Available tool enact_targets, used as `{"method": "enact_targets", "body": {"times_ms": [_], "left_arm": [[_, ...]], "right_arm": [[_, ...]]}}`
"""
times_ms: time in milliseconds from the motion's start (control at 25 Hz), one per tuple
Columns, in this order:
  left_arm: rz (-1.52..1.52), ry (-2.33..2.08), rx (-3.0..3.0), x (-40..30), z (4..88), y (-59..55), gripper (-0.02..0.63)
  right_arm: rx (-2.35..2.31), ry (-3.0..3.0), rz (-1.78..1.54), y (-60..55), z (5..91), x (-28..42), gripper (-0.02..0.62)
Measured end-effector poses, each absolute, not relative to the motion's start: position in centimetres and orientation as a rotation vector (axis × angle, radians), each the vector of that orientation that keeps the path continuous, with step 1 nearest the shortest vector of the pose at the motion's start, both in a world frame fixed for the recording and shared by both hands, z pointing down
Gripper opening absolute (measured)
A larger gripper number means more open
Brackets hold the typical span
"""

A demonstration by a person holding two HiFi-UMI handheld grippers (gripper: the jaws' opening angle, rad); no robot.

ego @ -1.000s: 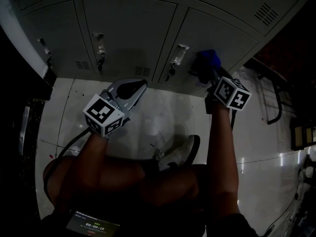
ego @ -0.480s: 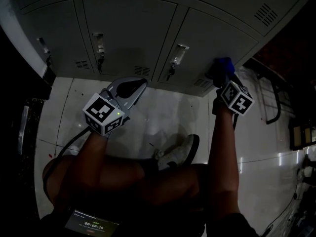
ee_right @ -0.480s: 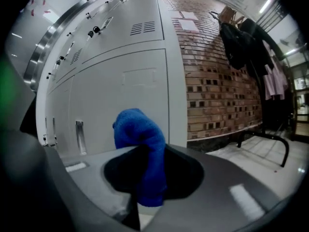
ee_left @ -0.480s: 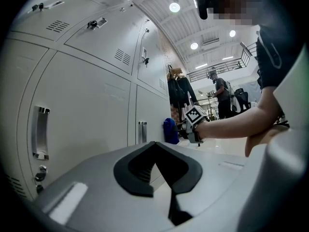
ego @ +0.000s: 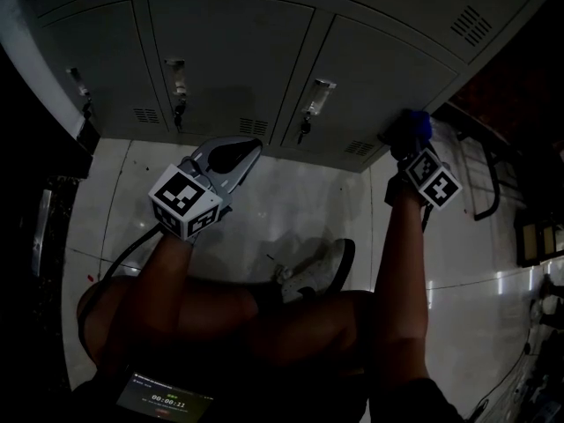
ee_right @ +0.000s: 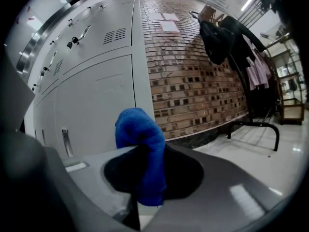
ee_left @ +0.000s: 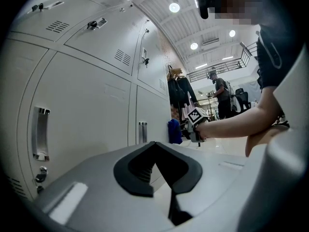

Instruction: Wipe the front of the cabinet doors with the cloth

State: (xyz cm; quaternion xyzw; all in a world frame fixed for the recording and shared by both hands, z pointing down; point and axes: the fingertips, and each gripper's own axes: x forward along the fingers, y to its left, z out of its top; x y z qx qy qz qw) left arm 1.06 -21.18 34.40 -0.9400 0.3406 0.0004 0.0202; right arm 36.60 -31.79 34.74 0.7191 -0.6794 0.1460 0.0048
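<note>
**Right gripper view: blue cloth at the far edge of the lockers**

My right gripper (ee_right: 145, 180) has its fingers clamped on a bunched blue terry cloth (ee_right: 141, 149), which sticks up out of the jaws. Just past it is the right-hand edge of the grey metal cabinet doors (ee_right: 91, 110), where they meet a brown brick wall (ee_right: 193, 71). From the head view, the cloth (ego: 416, 123) sits low at the outer corner of the lower right door (ego: 379, 77) and seems to touch the metal, though I cannot be sure of contact.

My left gripper (ee_left: 157, 163) hangs idle over the glossy white floor (ego: 291, 210), a little way out from the doors, its fingers closed together on nothing.

No streak or damp mark shows on any door, so what is already clean cannot be read. My judgement is that this lower right door is nearly covered. The doors to its left and the row above may need passes yet.
</note>
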Motion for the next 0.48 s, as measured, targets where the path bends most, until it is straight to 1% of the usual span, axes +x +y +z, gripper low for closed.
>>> {"method": "enact_targets", "body": {"times_ms": [200,480], "left_arm": [[-0.008,1.044,-2.905,0.9,34.6,-21.1,0.005],[-0.006,1.050,-2.889,0.7,34.0,-20.9,0.006]], "right_arm": [[2.179,-2.134,0.370,-31.5,35.1,32.4,0.080],[1.893,-2.337,0.267,-29.9,36.2,20.9,0.080]]}}
